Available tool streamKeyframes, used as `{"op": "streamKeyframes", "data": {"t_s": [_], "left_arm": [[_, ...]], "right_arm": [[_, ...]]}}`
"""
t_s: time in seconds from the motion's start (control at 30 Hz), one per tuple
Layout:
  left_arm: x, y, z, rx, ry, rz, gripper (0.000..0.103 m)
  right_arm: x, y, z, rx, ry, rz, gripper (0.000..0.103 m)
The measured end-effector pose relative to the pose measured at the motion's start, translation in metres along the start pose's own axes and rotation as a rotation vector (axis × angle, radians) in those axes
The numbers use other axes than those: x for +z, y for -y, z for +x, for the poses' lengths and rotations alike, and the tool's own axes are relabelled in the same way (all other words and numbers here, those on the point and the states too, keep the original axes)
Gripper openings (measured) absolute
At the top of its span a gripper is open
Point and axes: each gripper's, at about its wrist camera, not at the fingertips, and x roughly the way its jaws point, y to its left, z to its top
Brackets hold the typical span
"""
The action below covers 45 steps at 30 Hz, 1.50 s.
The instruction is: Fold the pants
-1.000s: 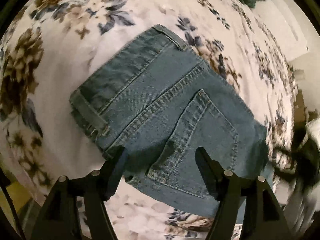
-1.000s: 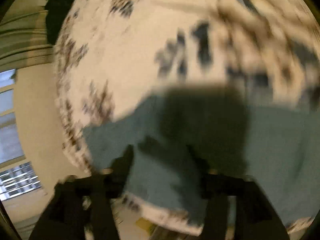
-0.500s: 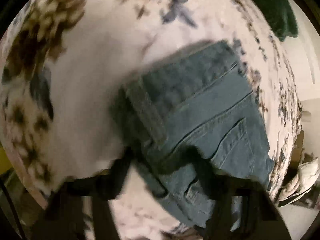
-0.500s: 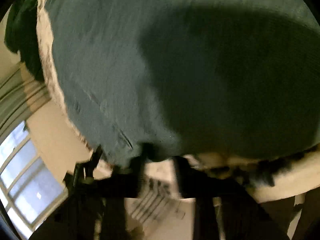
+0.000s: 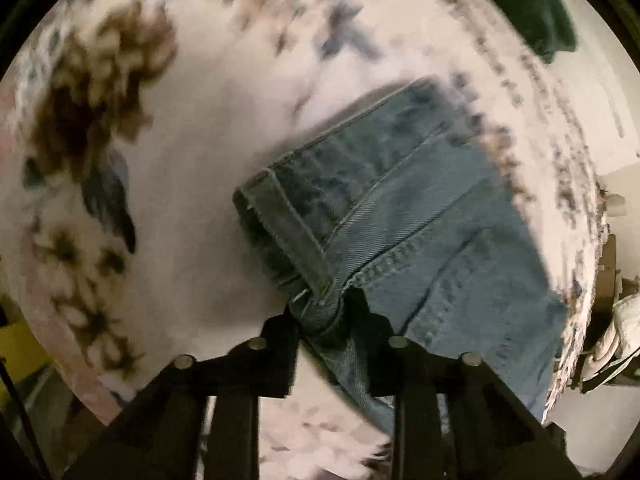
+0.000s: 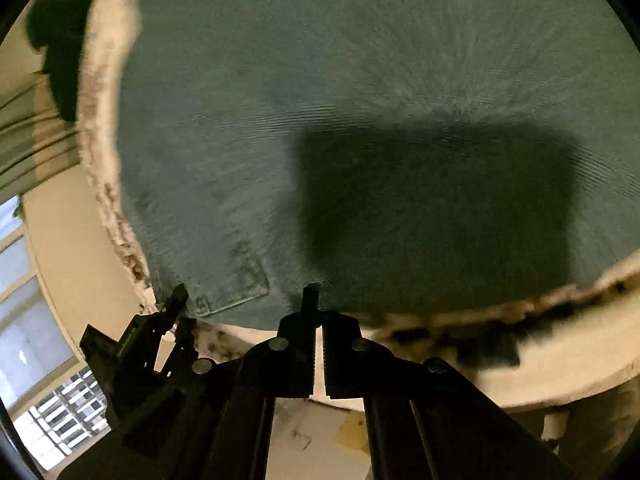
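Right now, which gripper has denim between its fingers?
The left gripper: the jeans' waistband corner sits bunched between its fingers; the right gripper shows only a slit.

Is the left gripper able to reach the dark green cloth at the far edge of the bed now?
Probably not yet. The left gripper looks shut on the jeans corner, and the dark green cloth lies far beyond them across the floral bedspread.

No readable text shows anywhere; the patch on the jeans [image 6: 234, 292] is too blurred
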Motion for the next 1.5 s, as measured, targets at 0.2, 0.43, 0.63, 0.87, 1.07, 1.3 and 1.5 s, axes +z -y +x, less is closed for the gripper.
{"op": "streamKeyframes", "data": {"t_s": [0.2,0.43,0.63,0.87,1.07,1.3,1.5], "left_arm": [[-0.007,0.022,-0.037,0.106,0.016,0.07,0.065],[-0.021,0.13,-0.038,0.212,0.094,0.425,0.095],[-0.011,0.211,0.024,0.209,0.085,0.58,0.095],[0.02,0.2,0.062,0.251,0.037,0.504,0.097],[0.024,0.193,0.053,0.229,0.032,0.474,0.097],[0.015,0.193,0.053,0.273,0.054,0.523,0.097],[0.014,0.195,0.056,0.266,0.039,0.52,0.097]], "right_arm": [[0.005,-0.012,-0.027,-0.006,-0.073,-0.127,0.056],[0.049,-0.061,-0.123,-0.171,0.149,-0.434,0.065],[0.136,-0.144,-0.116,-0.399,0.095,-0.805,0.065],[0.178,-0.127,-0.113,-0.504,0.037,-0.796,0.003],[0.204,-0.103,-0.148,-0.123,-0.081,-0.525,0.007],[0.236,-0.134,-0.076,-0.145,-0.321,-0.475,0.056],[0.24,-0.172,-0.065,-0.191,-0.434,-0.64,0.054]]}}
